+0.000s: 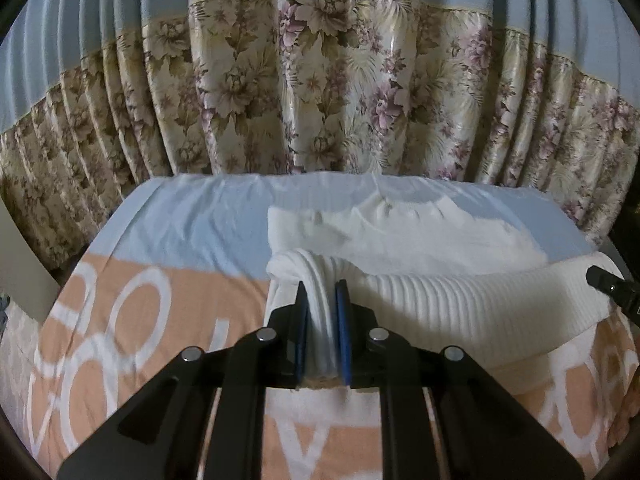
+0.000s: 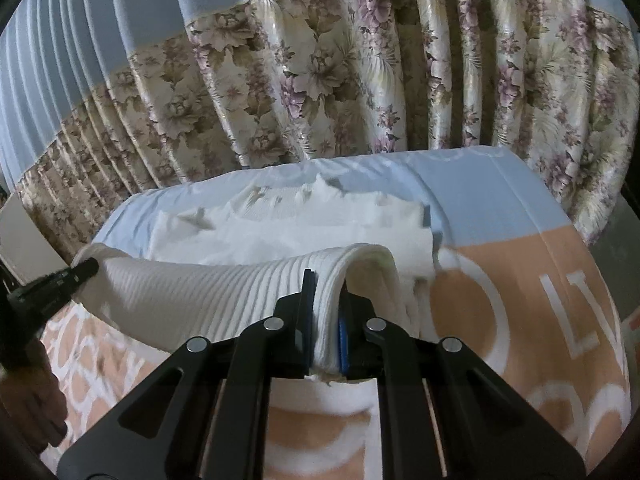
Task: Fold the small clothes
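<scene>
Clearly both tongs, left and right, clamp the white ribbed garment, lifted and bunched.

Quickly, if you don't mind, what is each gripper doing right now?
Left gripper: closed on the white garment.
Right gripper: closed on the same white garment.

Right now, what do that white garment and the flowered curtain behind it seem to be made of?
White garment: looks like soft ribbed knit, matte; fine parallel ridges run across the lifted edge. Flowered curtain: probably a satin-like woven cloth, since its pleats catch glossy highlights. Neither fibre can be told for sure.
</scene>
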A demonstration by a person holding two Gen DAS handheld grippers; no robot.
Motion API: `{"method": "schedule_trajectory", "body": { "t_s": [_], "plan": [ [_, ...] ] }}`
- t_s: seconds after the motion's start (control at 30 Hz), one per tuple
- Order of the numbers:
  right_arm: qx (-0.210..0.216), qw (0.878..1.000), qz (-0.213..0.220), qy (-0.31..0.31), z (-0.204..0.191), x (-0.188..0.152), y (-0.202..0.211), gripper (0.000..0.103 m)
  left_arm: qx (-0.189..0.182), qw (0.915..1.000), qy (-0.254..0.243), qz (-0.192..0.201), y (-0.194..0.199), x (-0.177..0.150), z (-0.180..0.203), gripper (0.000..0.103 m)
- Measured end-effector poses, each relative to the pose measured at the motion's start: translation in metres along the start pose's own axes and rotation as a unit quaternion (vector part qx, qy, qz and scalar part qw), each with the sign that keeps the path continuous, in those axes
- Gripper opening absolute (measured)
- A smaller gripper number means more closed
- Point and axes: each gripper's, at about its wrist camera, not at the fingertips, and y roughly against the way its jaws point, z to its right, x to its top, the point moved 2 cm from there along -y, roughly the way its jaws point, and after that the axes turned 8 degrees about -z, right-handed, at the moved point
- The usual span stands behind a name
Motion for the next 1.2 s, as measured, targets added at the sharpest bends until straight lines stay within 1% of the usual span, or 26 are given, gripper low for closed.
{"method": "schedule_trajectory", "body": {
  "t_s": [0.1,0.23,0.33,0.53,0.63,0.7,0.77,0.8,0.83,0.93,1.07,1.13,1.2],
  "plan": [
    [0.0,1.0,-0.008,-0.004,0.006,0.014,-0.025,0.01,0.005,1.0,-0.004,-0.002,-0.022,0.014,0.002,0.014],
    [0.0,1.0,-0.023,-0.015,0.014,0.027,-0.057,0.01,0.008,0.9998,-0.004,-0.017,-0.061,0.029,0.007,0.014],
    [-0.001,0.999,-0.031,-0.024,0.021,0.036,-0.077,0.01,0.01,0.9994,0.006,-0.033,-0.088,0.039,0.005,0.014],
    [0.003,0.998,-0.045,-0.038,0.028,0.055,-0.113,0.011,0.016,0.9991,0.008,-0.038,-0.118,0.054,0.004,0.014],
    [0.003,0.998,-0.052,-0.041,0.032,0.063,-0.125,0.013,0.02,0.9987,0.007,-0.046,-0.13,0.062,0.003,0.017],
    [-0.001,0.998,-0.049,-0.048,0.037,0.068,-0.128,0.017,0.023,0.9984,0.013,-0.05,-0.135,0.066,0.002,0.022],
    [-0.004,0.998,-0.042,-0.056,0.042,0.075,-0.129,0.03,0.029,0.9982,0.031,-0.042,-0.136,0.071,-0.004,0.064],
    [-0.006,0.998,-0.037,-0.057,0.044,0.079,-0.128,0.031,0.027,0.9983,0.043,-0.03,-0.132,0.074,-0.008,0.068],
    [-0.007,0.998,-0.035,-0.056,0.044,0.083,-0.127,0.031,0.029,0.9982,0.046,-0.025,-0.13,0.077,-0.01,0.069],
    [-0.013,0.999,-0.023,-0.047,0.044,0.095,-0.122,0.031,0.035,0.9983,0.043,-0.017,-0.124,0.087,-0.011,0.07],
    [-0.012,0.999,-0.001,-0.046,0.046,0.102,-0.105,0.031,0.043,0.9986,0.031,-0.003,-0.109,0.089,-0.014,0.07],
    [-0.01,0.999,0.007,-0.037,0.045,0.102,-0.095,0.034,0.042,0.9987,0.027,0.0,-0.1,0.087,-0.017,0.07],
    [0.004,1.0,0.011,-0.025,0.043,0.096,-0.081,0.037,0.037,0.999,0.026,0.007,-0.087,0.083,-0.023,0.07]
  ]
}}
